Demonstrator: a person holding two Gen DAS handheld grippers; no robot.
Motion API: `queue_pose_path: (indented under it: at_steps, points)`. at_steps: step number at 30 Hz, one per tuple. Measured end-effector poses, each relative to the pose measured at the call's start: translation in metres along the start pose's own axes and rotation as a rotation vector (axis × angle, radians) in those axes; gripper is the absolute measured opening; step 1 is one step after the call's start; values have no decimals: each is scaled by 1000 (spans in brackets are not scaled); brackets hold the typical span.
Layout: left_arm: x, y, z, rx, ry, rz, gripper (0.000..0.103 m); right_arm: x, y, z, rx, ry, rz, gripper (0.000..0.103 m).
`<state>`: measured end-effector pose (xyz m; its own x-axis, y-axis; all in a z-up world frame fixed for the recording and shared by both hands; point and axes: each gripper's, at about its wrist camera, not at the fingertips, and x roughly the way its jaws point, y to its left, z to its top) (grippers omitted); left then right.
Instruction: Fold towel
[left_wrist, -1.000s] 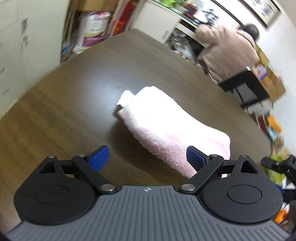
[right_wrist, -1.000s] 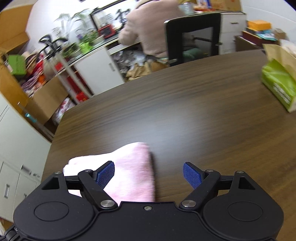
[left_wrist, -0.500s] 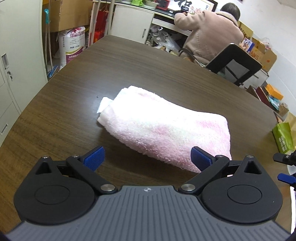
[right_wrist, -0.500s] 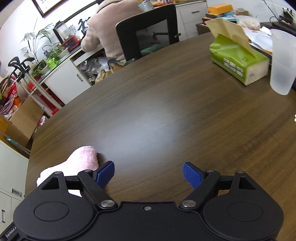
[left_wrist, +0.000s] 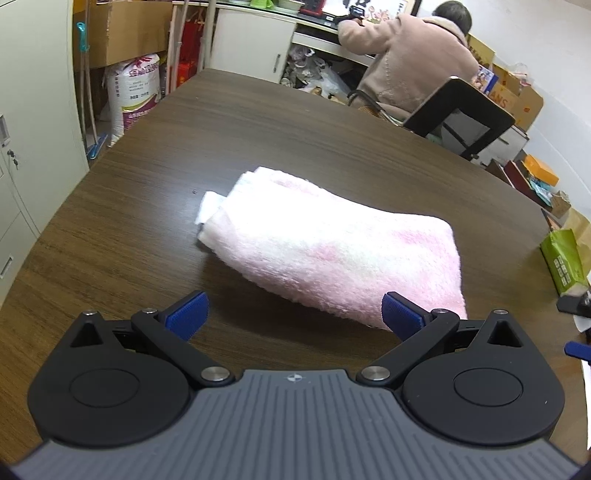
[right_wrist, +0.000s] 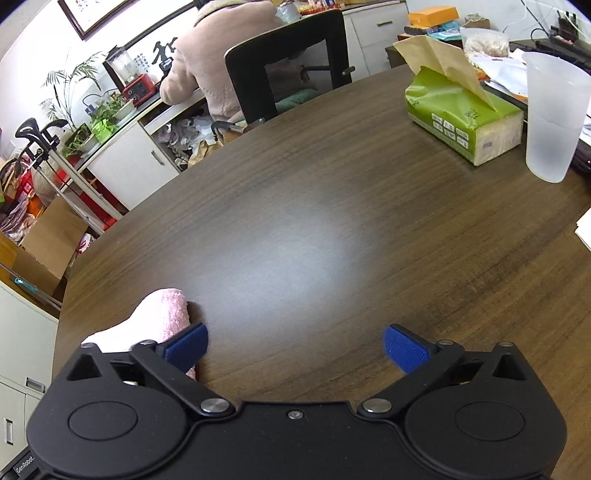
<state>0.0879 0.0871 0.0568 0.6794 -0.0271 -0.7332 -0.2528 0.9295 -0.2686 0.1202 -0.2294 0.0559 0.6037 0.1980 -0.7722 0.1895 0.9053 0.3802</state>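
Pink fluffy terry towel (left_wrist: 332, 251) lies folded into a thick oblong bundle on the dark wood-grain table (left_wrist: 258, 122), a white tag or corner poking out at its far-left end. Left gripper (left_wrist: 293, 310) hovers just short of the bundle's near edge, blue pads spread wide, nothing between them. Its right-hand pad sits right by the towel's near-right corner, touching or not, cannot tell. Right gripper (right_wrist: 295, 345) is off to the side over bare table – its jaws are opening, nothing between them – and only the pink end of the towel shows behind its left finger.

Fold looks done or nearly so; both tools are free of the cloth.

Risks from here:
- left gripper's right pad could snag the plush corner if it pulls away low, dragging the top layer and opening the fold
- bundle is puffy, layers not pressed flat – may spring loose by itself
- right gripper sweeping outward could reach the green tissue pack (right_wrist: 461, 122) or the frosted plastic cup (right_wrist: 552, 118), which would tip easily
- loose white end could unroll if nudged
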Motion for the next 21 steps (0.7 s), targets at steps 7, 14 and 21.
queue_pose_path:
  at_steps: [7,14,21]
  points:
    - [-5,15,0,-31,-14,4,102,0,19,-6,-61,7,33,102]
    - [-8,27,-4,-62,-27,16,102,8,39,-11,-94,18,48,102]
    - [-9,30,-7,-69,-28,15,102,8,52,-14,-152,12,67,102]
